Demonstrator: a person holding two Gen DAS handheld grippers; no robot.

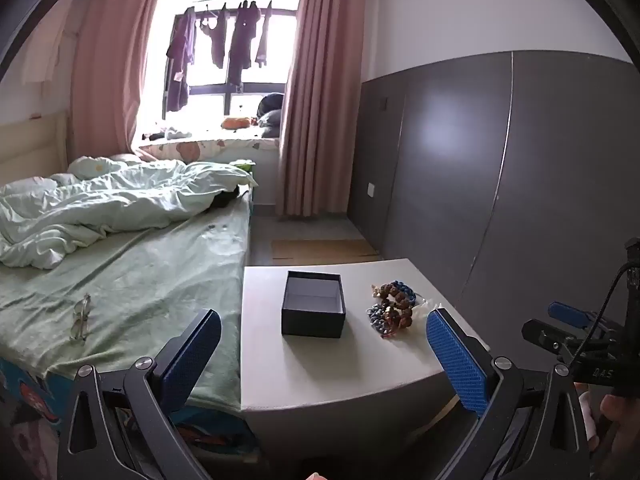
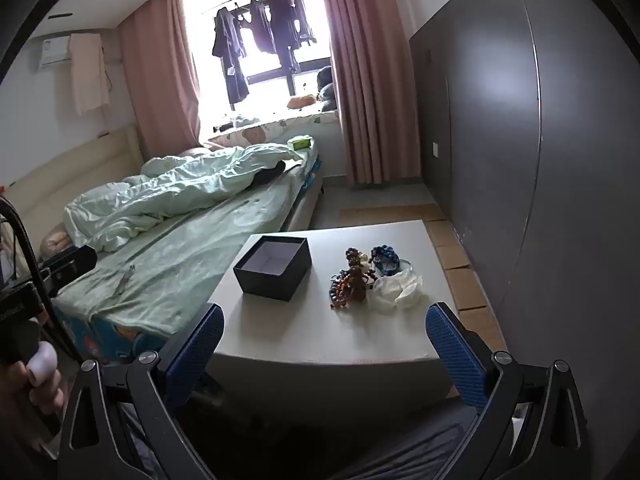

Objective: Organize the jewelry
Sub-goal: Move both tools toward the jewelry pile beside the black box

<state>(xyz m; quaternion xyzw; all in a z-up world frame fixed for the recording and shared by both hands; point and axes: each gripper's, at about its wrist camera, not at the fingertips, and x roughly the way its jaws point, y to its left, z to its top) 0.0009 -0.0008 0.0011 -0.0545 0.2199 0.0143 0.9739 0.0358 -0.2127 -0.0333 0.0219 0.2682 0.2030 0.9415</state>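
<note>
The bed (image 1: pixel 132 256) filled the left of the room, sheets rumpled, a pair of glasses (image 1: pixel 81 318) lying on its near end, and hard against it stood the white table (image 2: pixel 320 336) where all the action was set to happen. On that table sat the dark open box (image 1: pixel 313 308), empty as far as either view showed, its lid nowhere in sight. Just to the right of it, apart from the box, lay the jewelry pile (image 2: pixel 362 276): brown beaded bracelets heaped together, a blue braided piece (image 2: pixel 385 258) behind them, and a crumpled white wrapping (image 2: pixel 397 290) touching the heap on its right side. Both tools hung back off the near edge of the table. The left gripper (image 1: pixel 324 354) had its jaws spread as wide as they go, nothing between them; the right gripper (image 2: pixel 325 354) matched it, fully spread and empty, aimed more squarely at the beads. These pieces looked light and floppy, strung beads that would sag and slide rather than hold shape, and tangled enough that lifting one might drag its neighbours. The safest hold seemed to be across a bunched section of a single strand at the edge of the pile, pads pinching cord and beads together, not the smooth rounded tops.
</note>
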